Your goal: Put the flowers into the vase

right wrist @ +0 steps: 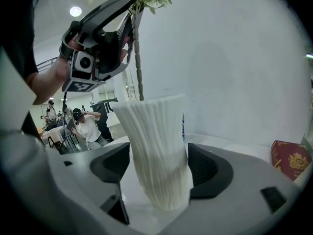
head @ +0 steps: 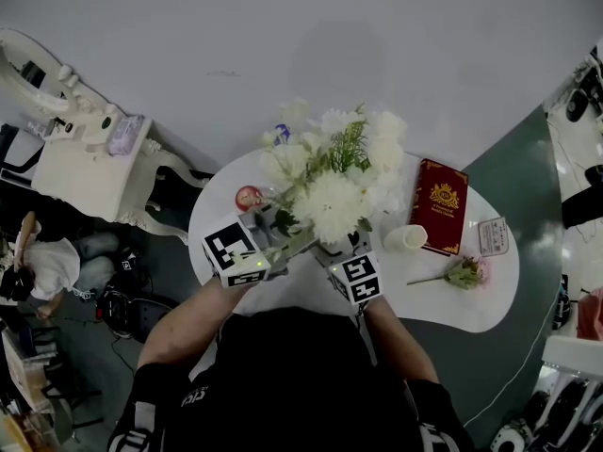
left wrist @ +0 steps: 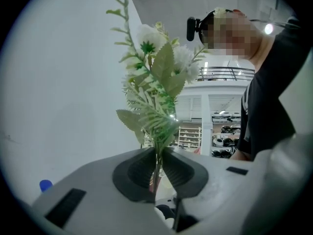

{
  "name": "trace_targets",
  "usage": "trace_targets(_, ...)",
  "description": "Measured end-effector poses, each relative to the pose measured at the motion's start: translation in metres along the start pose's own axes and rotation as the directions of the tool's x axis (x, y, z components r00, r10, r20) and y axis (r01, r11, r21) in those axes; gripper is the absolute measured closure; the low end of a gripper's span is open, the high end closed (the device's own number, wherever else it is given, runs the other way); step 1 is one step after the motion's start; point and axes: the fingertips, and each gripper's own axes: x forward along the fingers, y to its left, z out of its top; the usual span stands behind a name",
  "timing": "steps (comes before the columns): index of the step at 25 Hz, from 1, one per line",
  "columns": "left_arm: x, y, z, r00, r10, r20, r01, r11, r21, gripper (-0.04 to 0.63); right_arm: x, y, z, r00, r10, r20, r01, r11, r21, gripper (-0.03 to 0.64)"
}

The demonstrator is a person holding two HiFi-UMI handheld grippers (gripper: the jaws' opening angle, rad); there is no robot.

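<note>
My left gripper [left wrist: 159, 155] is shut on the thin stem of a sprig [left wrist: 156, 87] with green leaves and white blooms. In the right gripper view that left gripper [right wrist: 131, 11] is up at the top left, and the stem [right wrist: 138, 62] runs straight down to the mouth of a white ribbed vase [right wrist: 159, 151]. My right gripper [right wrist: 159, 168] is shut on the vase's lower body, which leans slightly. In the head view both grippers, left [head: 278, 234] and right [head: 350, 250], meet under a big bunch of white flowers [head: 334, 177] that hides the vase.
On the white round table [head: 471, 304] lie a red book [head: 441, 205], a white cup [head: 407, 237], a loose pink flower [head: 462, 273] and a small red round thing [head: 248, 197]. A white cabinet [head: 89, 172] stands to the left. People sit beyond it.
</note>
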Motion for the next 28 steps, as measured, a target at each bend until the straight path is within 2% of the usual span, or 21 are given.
trace_targets(11, 0.006, 0.003, -0.024, 1.0, 0.017, -0.015, -0.017, 1.0, 0.024, 0.548, -0.003, -0.003, -0.001, 1.0, 0.004, 0.018, -0.004, 1.0, 0.015, 0.249)
trace_targets(17, 0.008, 0.004, -0.02, 0.998, 0.035, 0.048, -0.037, 0.999, 0.027, 0.548, -0.005, -0.004, -0.003, 1.0, 0.003, 0.02, -0.004, 1.0, 0.021, 0.249)
trace_targets(20, 0.007, 0.001, -0.022, 0.999, 0.026, 0.031, -0.027, 0.999, 0.031, 0.548, -0.006, -0.005, -0.005, 1.0, 0.003, 0.02, -0.004, 0.999, 0.037, 0.249)
trace_targets(22, 0.007, 0.003, -0.029, 0.999, 0.038, 0.016, -0.039, 0.997, 0.061, 0.548, -0.005, -0.005, -0.004, 1.0, 0.003, 0.02, -0.004, 0.999, 0.043, 0.249)
trace_targets(26, 0.005, 0.002, -0.045, 0.994, 0.073, -0.078, -0.061, 0.988, 0.144, 0.548, -0.005, 0.0, 0.0, 1.0, 0.003, 0.02, -0.003, 0.999, 0.039, 0.249)
trace_targets(28, 0.005, 0.0, -0.051, 0.993, 0.074, -0.096, -0.057, 0.985, 0.162, 0.548, -0.005, 0.002, -0.001, 1.0, 0.0, 0.02, -0.001, 0.999, 0.038, 0.249)
